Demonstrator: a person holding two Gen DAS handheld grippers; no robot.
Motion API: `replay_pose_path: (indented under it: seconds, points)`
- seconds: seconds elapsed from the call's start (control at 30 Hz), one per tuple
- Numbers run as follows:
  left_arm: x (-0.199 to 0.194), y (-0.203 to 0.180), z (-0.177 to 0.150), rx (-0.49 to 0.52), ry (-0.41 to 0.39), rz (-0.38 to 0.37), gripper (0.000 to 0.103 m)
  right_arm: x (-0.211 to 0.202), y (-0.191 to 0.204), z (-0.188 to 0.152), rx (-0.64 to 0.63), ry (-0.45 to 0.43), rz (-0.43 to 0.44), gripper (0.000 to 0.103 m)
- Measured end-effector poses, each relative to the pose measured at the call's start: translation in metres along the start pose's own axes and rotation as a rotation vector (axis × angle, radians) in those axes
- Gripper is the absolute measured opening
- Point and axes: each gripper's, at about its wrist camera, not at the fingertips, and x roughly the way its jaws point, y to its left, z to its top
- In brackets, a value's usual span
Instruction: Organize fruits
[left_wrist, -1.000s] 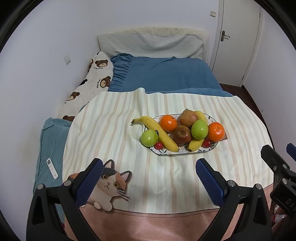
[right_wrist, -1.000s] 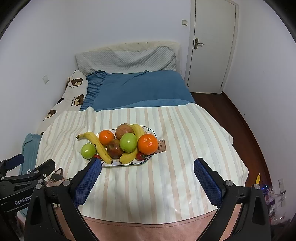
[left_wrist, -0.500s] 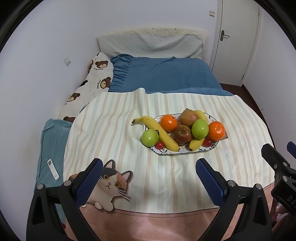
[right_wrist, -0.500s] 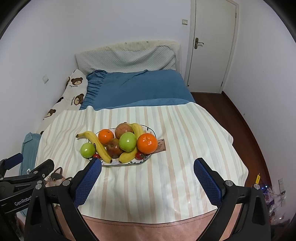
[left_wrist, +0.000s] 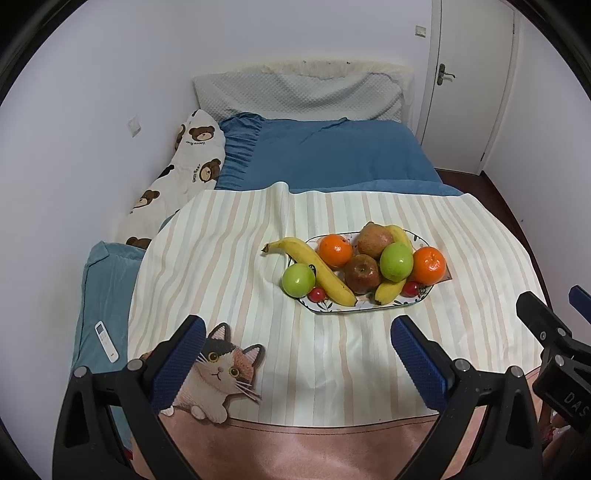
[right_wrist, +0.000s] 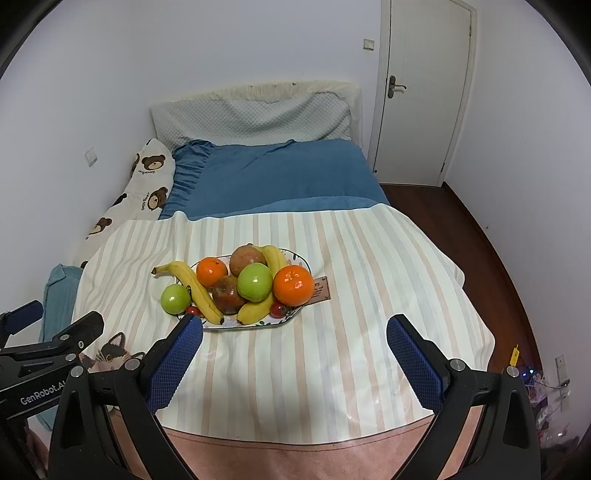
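The fruit lay heaped on an oval plate (left_wrist: 424, 295) in the middle of a striped cloth (left_wrist: 229, 258) spread over the bed (left_wrist: 332, 158). One long banana (left_wrist: 317, 269) ran slantwise with its stem out past the plate's rim; a green apple (left_wrist: 297, 280) sat at the plate's left edge, just against that banana, and whether it rested on the plate or on the cloth could not be told. Two oranges (left_wrist: 335, 250), a second green apple (left_wrist: 396, 261), two reddish-brown fruits (left_wrist: 362, 273), another banana (left_wrist: 388, 291) and small red fruits (left_wrist: 317, 294) were packed touching one another.

The left hand-held gripper (left_wrist: 295, 354) hung released, fingers spread wide, well short of the plate and holding nothing. The right hand-held gripper (right_wrist: 295, 347) was likewise spread and empty, its left fingertip near the plate's front rim.

Judged from looks, the apples and oranges would be firm, fairly light and smooth, apt to roll or slip, so a grip across the widest middle would suit. The bananas would bruise if squeezed; mid-length, across the narrow width, seemed best. The small red fruits looked too delicate for much force. The plate looked breakable, and the soft bedding beneath could let it tip.

A pile like this would fit either fruit already gathered or fruit waiting to be sorted.
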Motion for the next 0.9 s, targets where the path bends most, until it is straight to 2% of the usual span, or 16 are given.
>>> replay_pose_path:
  seconds: [0.9]
  points:
    - [-0.011,-0.003,0.006,-0.005,-0.016,-0.005,0.103,-0.007,-0.006,0.002,0.01,-0.003,0.003,0.102]
